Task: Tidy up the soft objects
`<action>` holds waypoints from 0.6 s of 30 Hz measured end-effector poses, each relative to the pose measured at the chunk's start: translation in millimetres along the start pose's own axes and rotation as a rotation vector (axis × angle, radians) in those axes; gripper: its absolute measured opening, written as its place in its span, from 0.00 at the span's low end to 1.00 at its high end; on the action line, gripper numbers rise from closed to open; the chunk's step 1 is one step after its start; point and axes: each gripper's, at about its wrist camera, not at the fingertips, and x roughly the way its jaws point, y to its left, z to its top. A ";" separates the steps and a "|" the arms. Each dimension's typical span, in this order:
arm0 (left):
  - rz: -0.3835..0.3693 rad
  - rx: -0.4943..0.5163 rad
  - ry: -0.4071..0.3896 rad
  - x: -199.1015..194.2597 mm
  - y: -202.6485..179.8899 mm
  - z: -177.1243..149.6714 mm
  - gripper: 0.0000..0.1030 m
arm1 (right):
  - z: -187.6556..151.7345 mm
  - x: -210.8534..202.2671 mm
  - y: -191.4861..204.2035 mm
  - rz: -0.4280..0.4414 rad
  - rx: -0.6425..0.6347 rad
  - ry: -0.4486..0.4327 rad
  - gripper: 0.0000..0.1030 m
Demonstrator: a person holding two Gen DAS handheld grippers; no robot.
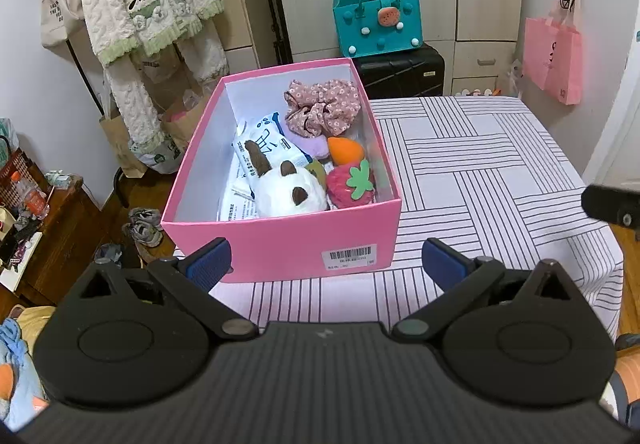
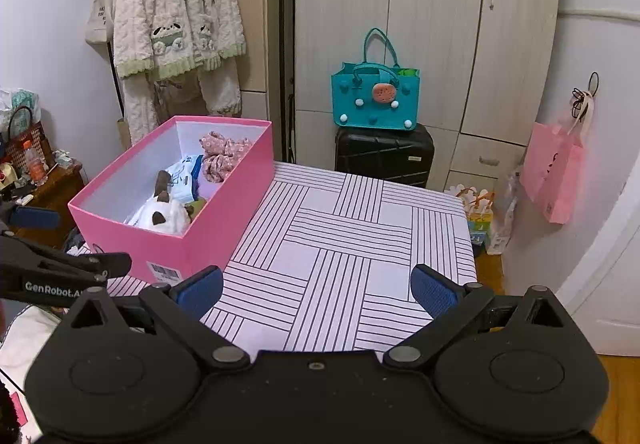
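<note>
A pink box (image 1: 280,248) stands on the striped tablecloth (image 1: 480,171) at the table's left. Inside lie a white plush with brown ears (image 1: 288,193), a floral scrunchie (image 1: 320,107), an orange sponge (image 1: 345,151), a red strawberry toy (image 1: 352,187), a purple soft item (image 1: 310,145) and a white-blue wipes pack (image 1: 260,143). My left gripper (image 1: 326,264) is open and empty just in front of the box. My right gripper (image 2: 316,290) is open and empty over the bare cloth (image 2: 360,236), right of the box (image 2: 216,211). The plush (image 2: 164,217) and scrunchie (image 2: 220,155) show there too.
A teal bag (image 2: 376,99) sits on a black suitcase (image 2: 384,155) behind the table. A pink bag (image 2: 556,171) hangs on the right wall. A fluffy robe (image 2: 176,15) hangs at left. A wooden side table with bottles (image 1: 36,211) stands at far left.
</note>
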 end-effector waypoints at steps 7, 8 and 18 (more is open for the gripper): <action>0.003 -0.026 -0.012 3.8 2.1 -0.5 1.00 | -4.0 -3.7 0.1 -0.034 0.001 -0.031 0.99; 0.005 -0.025 -0.014 4.0 1.7 -1.1 1.00 | -5.1 -3.9 0.7 -0.042 0.000 -0.036 0.99; 0.012 -0.024 -0.063 4.3 -0.8 -11.1 1.00 | -13.7 1.5 -3.0 -0.088 0.036 -0.073 0.99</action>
